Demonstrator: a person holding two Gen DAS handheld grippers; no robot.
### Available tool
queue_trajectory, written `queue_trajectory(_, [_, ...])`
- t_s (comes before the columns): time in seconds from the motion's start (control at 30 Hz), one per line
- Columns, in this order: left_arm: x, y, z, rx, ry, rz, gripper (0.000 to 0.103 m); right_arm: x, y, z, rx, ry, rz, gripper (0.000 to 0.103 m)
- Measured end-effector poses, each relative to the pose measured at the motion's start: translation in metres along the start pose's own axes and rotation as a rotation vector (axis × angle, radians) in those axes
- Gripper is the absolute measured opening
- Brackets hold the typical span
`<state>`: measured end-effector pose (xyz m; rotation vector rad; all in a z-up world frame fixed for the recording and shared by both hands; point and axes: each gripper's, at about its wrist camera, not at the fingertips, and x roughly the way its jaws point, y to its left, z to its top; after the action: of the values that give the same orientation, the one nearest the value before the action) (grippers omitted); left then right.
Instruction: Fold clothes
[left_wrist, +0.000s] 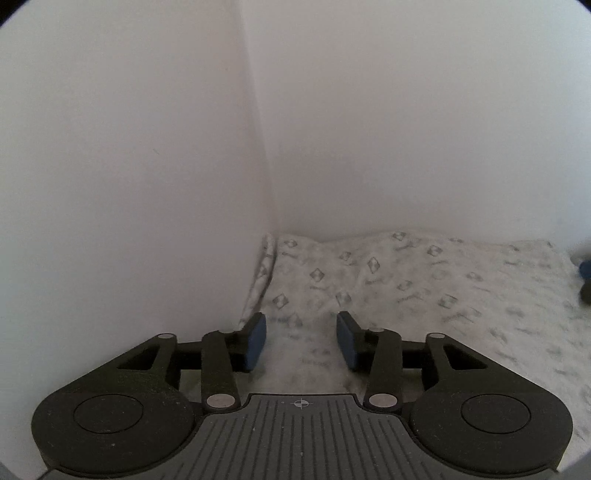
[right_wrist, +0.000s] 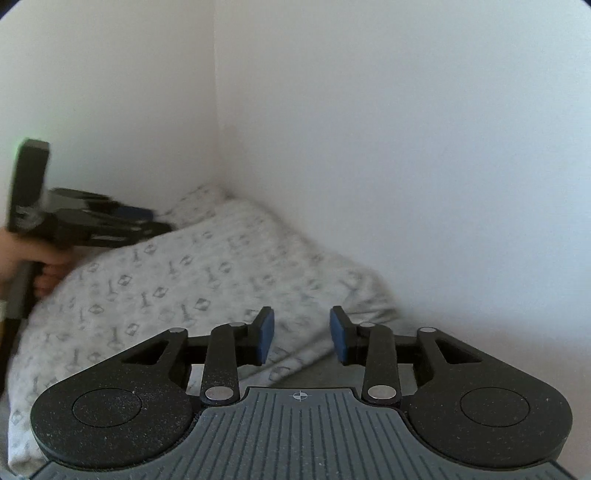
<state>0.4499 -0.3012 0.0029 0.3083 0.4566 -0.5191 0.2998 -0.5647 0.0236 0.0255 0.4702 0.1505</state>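
A white cloth (left_wrist: 406, 288) printed with grey diamond and key shapes lies spread against the corner of two white walls. My left gripper (left_wrist: 302, 338) hovers just over its near left part, jaws open, with nothing between the blue pads (left_wrist: 258, 338). In the right wrist view the same cloth (right_wrist: 184, 280) lies rumpled, its right edge folded down. My right gripper (right_wrist: 302, 334) stands open above that near edge, and nothing is pinched. The left gripper (right_wrist: 155, 218) shows blurred at the left over the cloth, held by a hand (right_wrist: 37, 269).
Two white walls meet in a corner (left_wrist: 266, 184) right behind the cloth. A strip of grey surface (right_wrist: 332, 373) shows at the cloth's near right edge. A dark thing with a blue part (left_wrist: 585, 277) sits at the far right edge of the left wrist view.
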Motion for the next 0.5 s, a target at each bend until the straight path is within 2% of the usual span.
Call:
queue_trajectory(0.03, [-0.012, -0.001, -0.003, -0.016, -0.009, -0.011, 0.074, -0.011, 0.007, -0.001, -0.008, -0.017, 0.015, 0.037])
queue_trajectory(0.17, [-0.054, -0.019, -0.011, -0.043, -0.036, -0.060, 0.074, -0.047, 0.048, -0.017, -0.016, -0.042, 0.134, 0.036])
queue_trajectory(0.27, [-0.091, -0.034, -0.028, -0.041, -0.035, -0.068, 0.079, -0.062, 0.074, -0.043, -0.043, -0.005, 0.130, 0.036])
queue_trajectory(0.3, [-0.101, -0.028, -0.035, -0.045, -0.028, -0.072, 0.081, -0.068, 0.082, -0.052, -0.053, 0.007, 0.128, 0.036])
queue_trajectory(0.43, [-0.133, -0.038, -0.055, -0.087, -0.017, -0.065, 0.088, -0.084, 0.087, -0.072, -0.002, 0.094, 0.119, 0.036])
queue_trajectory(0.5, [-0.142, -0.038, -0.058, -0.106, -0.018, -0.064, 0.088, -0.099, 0.094, -0.077, -0.035, 0.070, 0.073, 0.037])
